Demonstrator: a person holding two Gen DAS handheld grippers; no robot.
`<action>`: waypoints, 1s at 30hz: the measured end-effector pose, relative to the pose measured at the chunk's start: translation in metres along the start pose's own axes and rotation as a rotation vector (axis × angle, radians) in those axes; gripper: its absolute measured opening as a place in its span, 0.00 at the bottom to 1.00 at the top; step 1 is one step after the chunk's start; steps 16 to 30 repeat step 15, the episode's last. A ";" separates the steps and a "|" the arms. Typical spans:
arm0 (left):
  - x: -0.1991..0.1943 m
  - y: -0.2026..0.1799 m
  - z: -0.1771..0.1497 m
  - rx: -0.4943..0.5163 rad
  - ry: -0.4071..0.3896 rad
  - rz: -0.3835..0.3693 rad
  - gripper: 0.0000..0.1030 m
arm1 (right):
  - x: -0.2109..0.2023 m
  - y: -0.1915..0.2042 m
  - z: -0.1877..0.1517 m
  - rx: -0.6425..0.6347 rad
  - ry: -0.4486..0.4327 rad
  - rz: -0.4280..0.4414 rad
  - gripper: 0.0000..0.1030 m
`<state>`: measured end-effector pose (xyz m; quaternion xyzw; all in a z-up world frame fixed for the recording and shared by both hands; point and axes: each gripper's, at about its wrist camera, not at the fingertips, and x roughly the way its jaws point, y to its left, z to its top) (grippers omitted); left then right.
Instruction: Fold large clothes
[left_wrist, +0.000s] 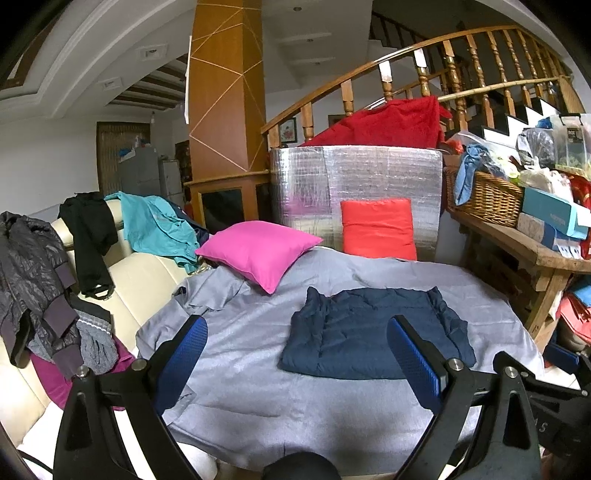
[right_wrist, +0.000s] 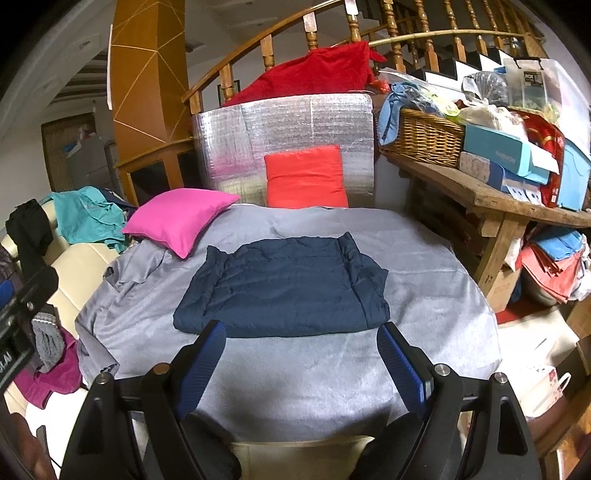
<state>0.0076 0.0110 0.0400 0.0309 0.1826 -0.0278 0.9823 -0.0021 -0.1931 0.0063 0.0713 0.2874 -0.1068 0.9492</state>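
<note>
In the left wrist view, the left gripper (left_wrist: 295, 354) hangs above the grey sheet (left_wrist: 258, 398) with its jaws spread wide and nothing between the blue ribbed pads (left_wrist: 183, 360); the navy quilted jacket (left_wrist: 373, 332) lies ahead of it, folded into a compact, puffy rectangle with stitched channels, centred on the sheet, apparently so that both tools can reach it. A smooth pink cushion (left_wrist: 260, 251) overlaps the sheet's far left edge, and an orange cushion (left_wrist: 378, 229) leans upright against a silver foil panel (left_wrist: 354, 173). In the right wrist view, the right gripper (right_wrist: 301, 356) is likewise released and empty, its pads just short of the jacket's (right_wrist: 284, 288) near hem; the fold appears complete, with unfolded garments (right_wrist: 86, 218) heaped on the cream sofa (right_wrist: 85, 266) at left
</note>
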 end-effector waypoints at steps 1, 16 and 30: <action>0.002 -0.001 0.001 0.002 0.004 -0.002 0.95 | 0.001 0.001 0.000 -0.002 0.004 0.004 0.84; 0.048 -0.013 0.013 -0.047 -0.047 -0.144 0.95 | 0.052 -0.011 0.020 0.030 0.033 -0.013 0.84; 0.048 -0.013 0.013 -0.047 -0.047 -0.144 0.95 | 0.052 -0.011 0.020 0.030 0.033 -0.013 0.84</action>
